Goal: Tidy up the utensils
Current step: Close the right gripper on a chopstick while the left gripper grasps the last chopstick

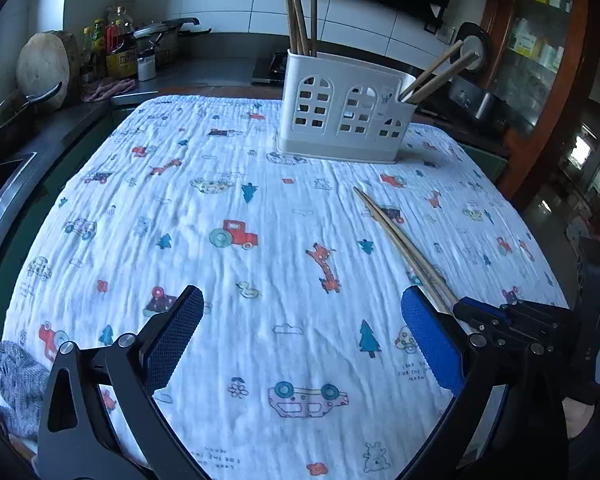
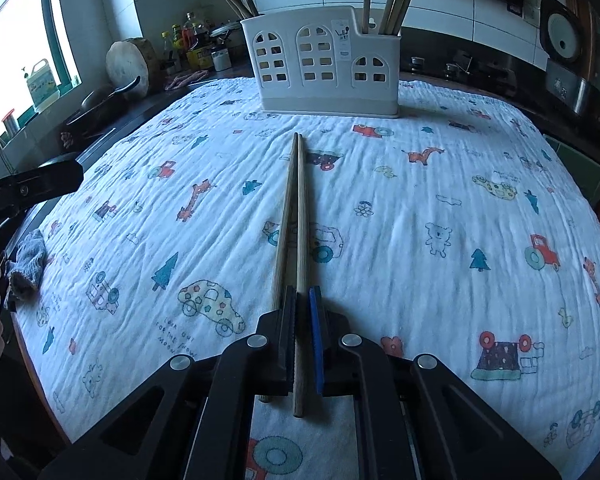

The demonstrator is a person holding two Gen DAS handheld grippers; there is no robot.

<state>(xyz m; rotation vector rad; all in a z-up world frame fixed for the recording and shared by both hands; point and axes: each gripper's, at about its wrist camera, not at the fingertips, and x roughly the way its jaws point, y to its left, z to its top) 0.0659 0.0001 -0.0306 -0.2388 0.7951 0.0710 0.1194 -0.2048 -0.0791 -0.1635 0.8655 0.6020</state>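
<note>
Two wooden chopsticks lie side by side on the printed tablecloth, pointing at the white utensil holder. My right gripper is shut on the right-hand chopstick near its thick end. The other chopstick runs past the outside of the left finger. The holder has several chopsticks standing in its left and right ends. In the left wrist view my left gripper is open above the cloth with nothing between its pads. The chopstick pair lies just to its right, with the right gripper on it. The holder stands beyond.
A grey rag lies at the table's left edge. A counter on the left carries bottles, a round chopping board and a pan. Stove and appliances sit behind the table, and a wooden cabinet stands at the right.
</note>
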